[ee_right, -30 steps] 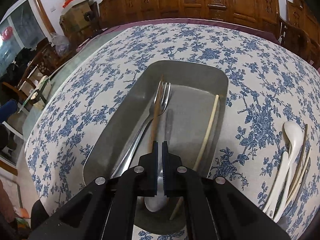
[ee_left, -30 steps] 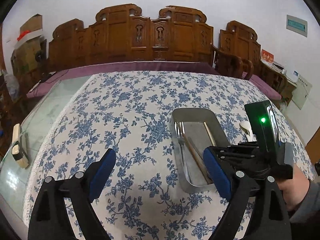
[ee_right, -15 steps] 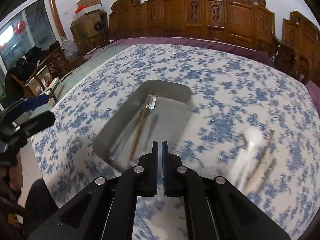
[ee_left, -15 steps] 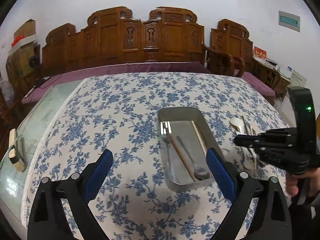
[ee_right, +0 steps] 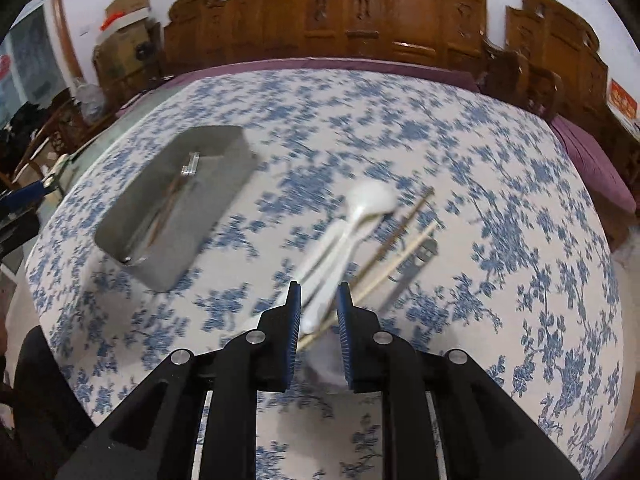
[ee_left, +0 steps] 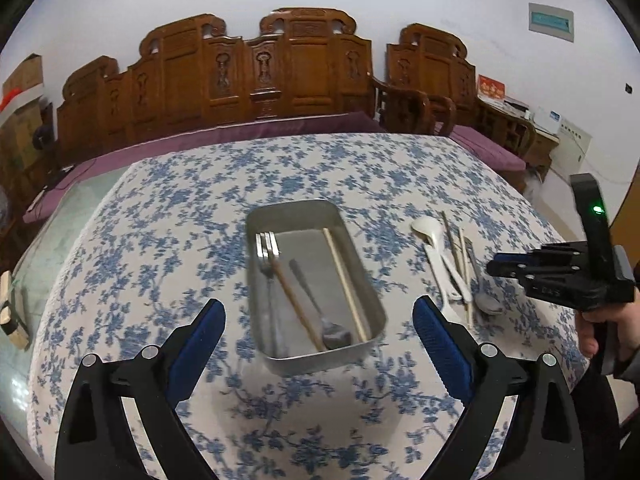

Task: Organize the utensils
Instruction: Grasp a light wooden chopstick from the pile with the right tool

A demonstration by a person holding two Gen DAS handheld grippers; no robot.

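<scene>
Metal tray (ee_left: 372, 300) on the floral-cloth surface (ee_left: 168, 208), long axis running away from the cameras; inside, fork (ee_left: 267, 252), brown chopstick (ee_left: 296, 308), metal spoon (ee_left: 320, 316) and pale chopstick (ee_left: 344, 280) lying lengthwise. To its right, loose white spoons (ee_right: 352, 224) and chopsticks (ee_right: 404, 252), roughly parallel. Left tool (ee_left: 316, 344) spread wide, empty. Right tool (ee_right: 318, 320) just been parting, slightly apart over the pile, pinching nothing.

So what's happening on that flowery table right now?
Left gripper wide open, empty. Right gripper jaws just opening, empty, over the loose white spoons and chopsticks. Rectangular metal tray holds fork, spoon, two chopsticks. Nothing in the way.
</scene>
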